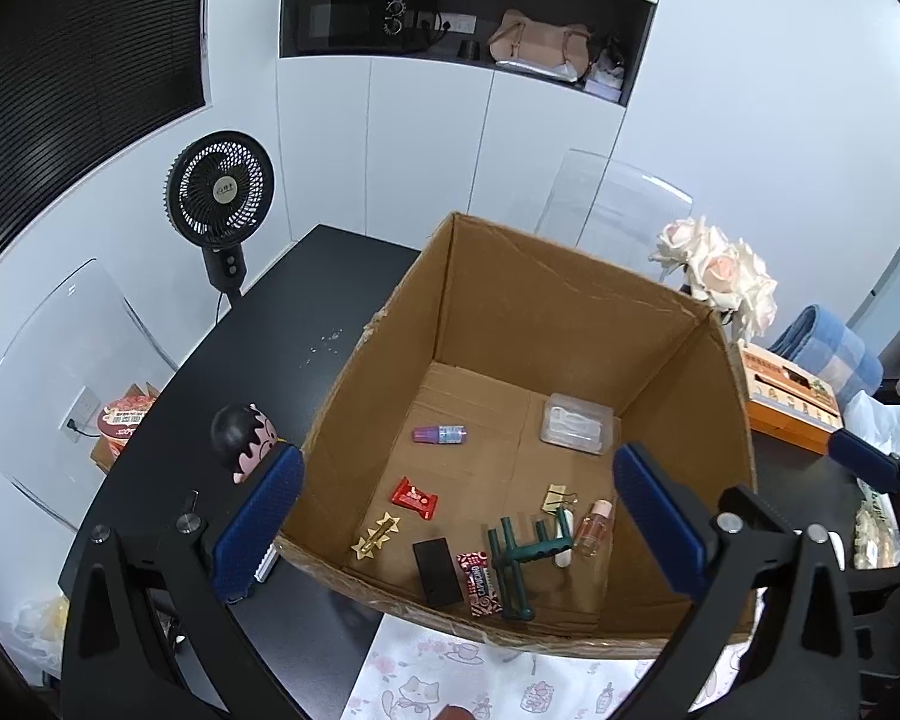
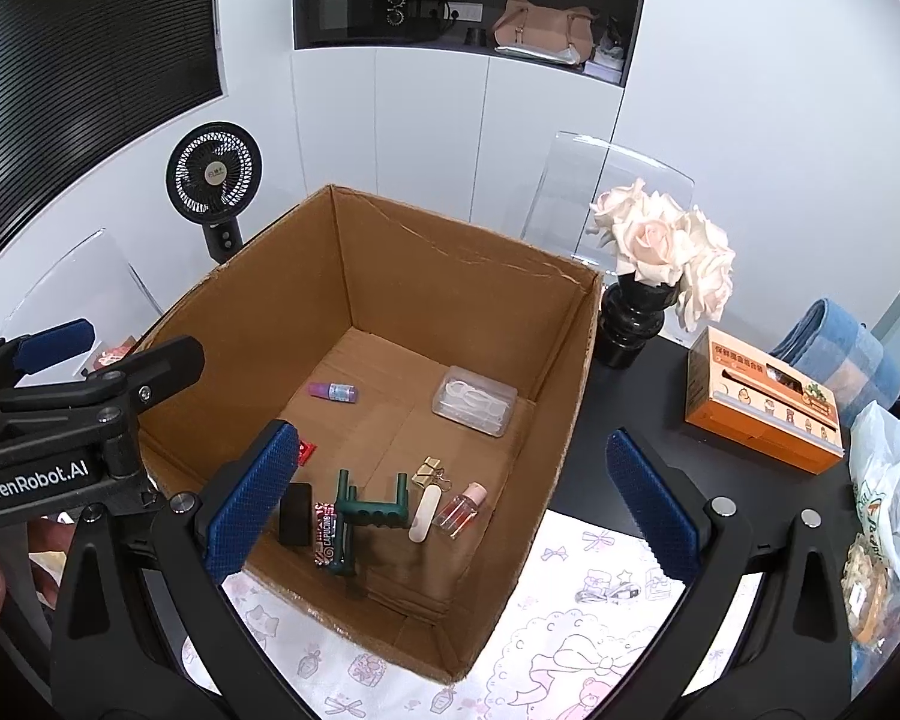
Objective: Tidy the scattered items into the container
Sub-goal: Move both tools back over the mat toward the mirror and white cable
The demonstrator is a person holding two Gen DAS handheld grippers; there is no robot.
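1. Two tongs are mine, and both stand apart with nothing between the blue pads: the left tongs (image 1: 456, 528) hang over the near wall of the cardboard box (image 1: 384, 324), the right tongs (image 2: 450, 504) over its near right corner.
2. Nearest below me, at the counter's near edge, lies a patterned mat (image 2: 576, 630) that the box partly sits on; I see nothing loose on its visible part.
3. Inside the box, along the near wall, most of the items are already gathered: a black block (image 1: 433, 570), a sachet (image 1: 480, 583), a green rack (image 1: 519, 558), a white stick (image 1: 563, 537), a small pinkish bottle (image 1: 594, 527), a gold clip (image 1: 558, 498), a star hairclip (image 1: 377, 534) and a red candy (image 1: 414, 498).
4. Further in lie a purple vial (image 1: 439, 434) and a clear plastic case (image 1: 576, 423), toward the far wall.
5. What may still count as scattered is the cartoon figure (image 1: 245, 435), upright on the counter just outside the box's left wall, just beyond my left tongs' left finger. My left hand is clearly the nearer; the figure lies to its left and slightly ahead, its long axis vertical, so I judge a sideways swing is needed.
6. Toward the counter's right edge sit an orange carton (image 2: 762, 402) and a plastic bag (image 2: 888, 480), near my right tongs.
7. Farthest, a vase of roses (image 2: 660, 252) and a fan (image 1: 219, 192) stand at the far side.
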